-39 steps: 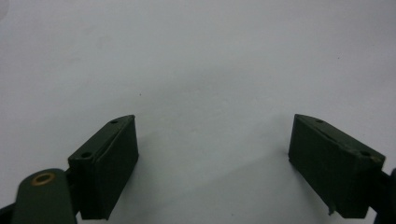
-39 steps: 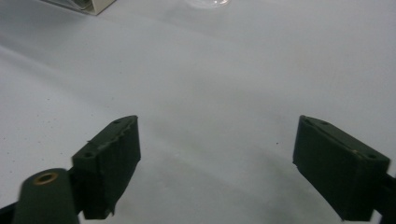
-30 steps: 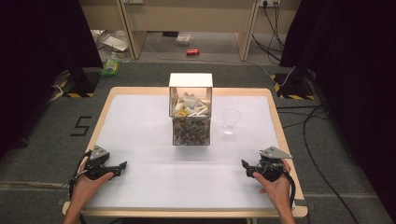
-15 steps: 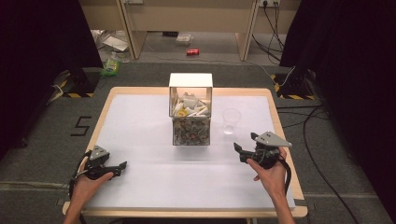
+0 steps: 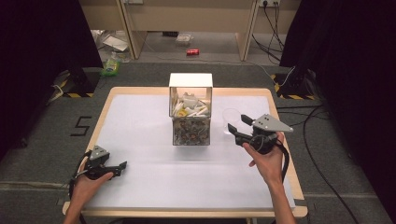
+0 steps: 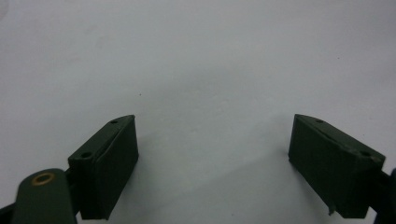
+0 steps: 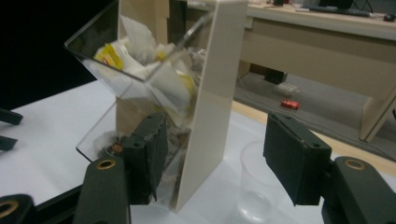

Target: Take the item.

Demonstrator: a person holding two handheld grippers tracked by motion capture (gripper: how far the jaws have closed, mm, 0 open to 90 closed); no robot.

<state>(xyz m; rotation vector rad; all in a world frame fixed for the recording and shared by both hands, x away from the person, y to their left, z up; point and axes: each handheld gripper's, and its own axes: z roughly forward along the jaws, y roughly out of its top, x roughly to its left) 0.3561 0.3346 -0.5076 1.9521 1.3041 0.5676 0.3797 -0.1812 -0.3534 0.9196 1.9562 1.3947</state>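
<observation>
At frame centre-right, the right gripper [image 5: 239, 127] is hovering, jaws spread and empty, near the clear cup [image 5: 231, 116] beside the box [image 5: 190, 116]; probably approaching it. The left gripper [image 5: 117, 167] is resting released at lower left on the table [image 5: 140, 121].

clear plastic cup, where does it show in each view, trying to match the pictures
High view: the clear plastic cup stands right of the clear box, just ahead of the right hand-held gripper.
Left gripper view: bare white table surface between open jaws; no cup.
Right gripper view: cup low, right of centre, between open jaws.
Shared landmark: the clear box, left of the cup.
</observation>
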